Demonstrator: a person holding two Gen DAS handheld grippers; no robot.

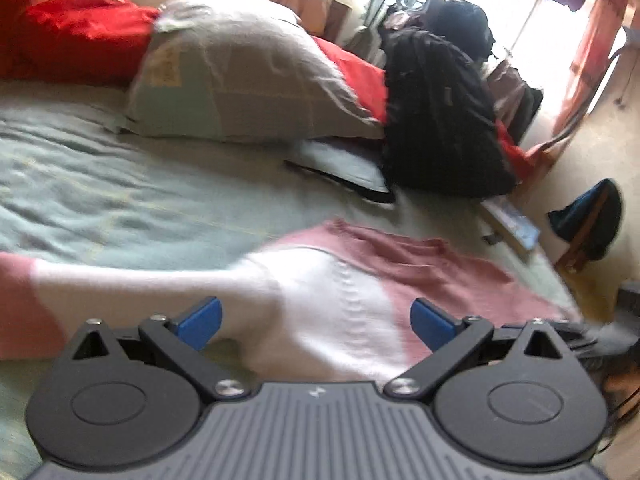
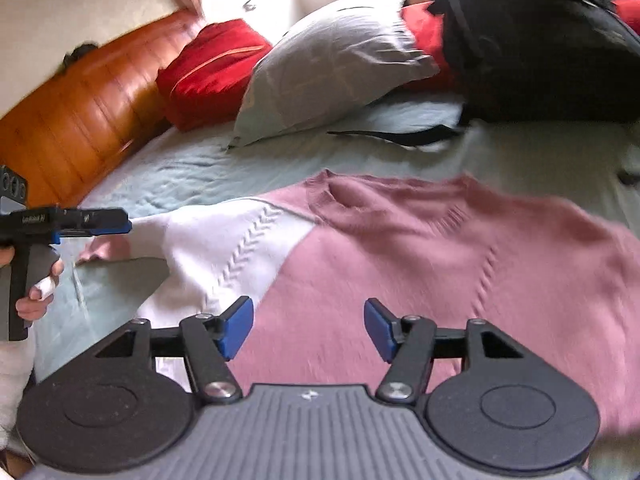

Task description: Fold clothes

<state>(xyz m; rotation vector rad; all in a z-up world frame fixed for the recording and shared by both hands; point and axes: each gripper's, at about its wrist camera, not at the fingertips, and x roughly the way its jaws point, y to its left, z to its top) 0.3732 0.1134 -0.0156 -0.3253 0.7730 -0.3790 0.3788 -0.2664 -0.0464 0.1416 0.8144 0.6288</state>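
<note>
While the pink-and-white sweater (image 2: 400, 248) is lying spread on the bed (image 2: 168, 172), both left tongs (image 1: 316, 322) and right tongs (image 2: 309, 328) are hovering apart, gripping nothing, so folding is looking barely begun.

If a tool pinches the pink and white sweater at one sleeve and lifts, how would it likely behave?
The sweater is soft knit lying rumpled, so it would probably drape limply. Likely light, trailing across the sheet rather than sliding whole.
</note>
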